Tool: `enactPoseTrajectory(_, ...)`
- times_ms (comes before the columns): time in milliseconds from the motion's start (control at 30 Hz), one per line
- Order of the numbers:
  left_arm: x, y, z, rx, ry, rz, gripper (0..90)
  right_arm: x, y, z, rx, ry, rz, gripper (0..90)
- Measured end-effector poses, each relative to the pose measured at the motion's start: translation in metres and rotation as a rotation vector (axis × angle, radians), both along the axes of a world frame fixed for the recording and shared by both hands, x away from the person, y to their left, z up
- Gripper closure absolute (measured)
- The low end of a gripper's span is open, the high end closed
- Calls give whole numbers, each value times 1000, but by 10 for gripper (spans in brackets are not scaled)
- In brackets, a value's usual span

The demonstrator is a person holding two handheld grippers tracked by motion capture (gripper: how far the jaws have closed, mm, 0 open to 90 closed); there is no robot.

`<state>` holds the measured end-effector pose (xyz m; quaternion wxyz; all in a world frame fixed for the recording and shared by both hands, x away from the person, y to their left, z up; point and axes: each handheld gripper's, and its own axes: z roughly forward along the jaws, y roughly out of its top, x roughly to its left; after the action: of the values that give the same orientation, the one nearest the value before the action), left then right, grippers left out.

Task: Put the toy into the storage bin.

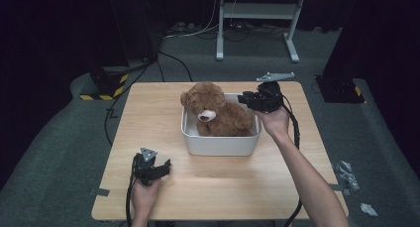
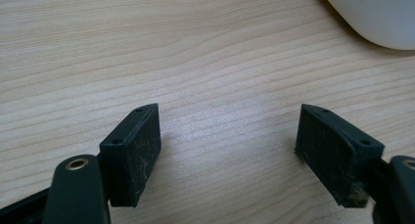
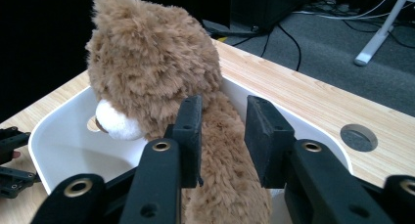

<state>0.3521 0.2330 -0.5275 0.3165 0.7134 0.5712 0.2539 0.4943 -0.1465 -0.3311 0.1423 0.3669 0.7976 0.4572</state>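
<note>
High view: wooden table (image 1: pixel 148 113) fills centre frame, white tub (image 1: pixel 220 145) sits mid-table slightly right of centre, brown teddy bear (image 1: pixel 215 110) sitting inside it, head at the tub's upper left, white muzzle facing the lower edge of the frame. Right gripper (image 1: pixel 243 99) is at the tub's upper right corner, held by the person's right hand (image 1: pixel 275 120), forearm running in from the lower right; grey three-cornered plate sticks up on top of it. Left gripper (image 1: pixel 167 165) is lower left of the tub, resting over bare tabletop, well apart from the tub, held by the left hand (image 1: pixel 144 192). Left gripper view: both pads wide apart, nothing between them, just wood grain below; rounded tub corner (image 2: pixel 377 18) in the upper right of the frame. Right gripper view: jaws partly spread, gap between the pads, the bear's body (image 3: pixel 220 150) directly behind that gap; pads look close to the fur but can't tell if they touch it, not clamped on it. Bear's head (image 3: pixel 147 62) upper left of that frame, tub rim (image 3: pixel 58 119) curving round it, round hole in the table (image 3: pixel 358 137) at right. Floor behind the table has cables (image 1: pixel 171 58) and a white stand base (image 1: pixel 255 11) at top centre.
</note>
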Motion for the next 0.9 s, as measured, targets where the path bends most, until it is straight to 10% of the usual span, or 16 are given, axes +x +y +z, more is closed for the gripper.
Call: enactPoseTrajectory(900,0,0,0,0,0,0,248,-13,-18,5,27,-24,-29,590)
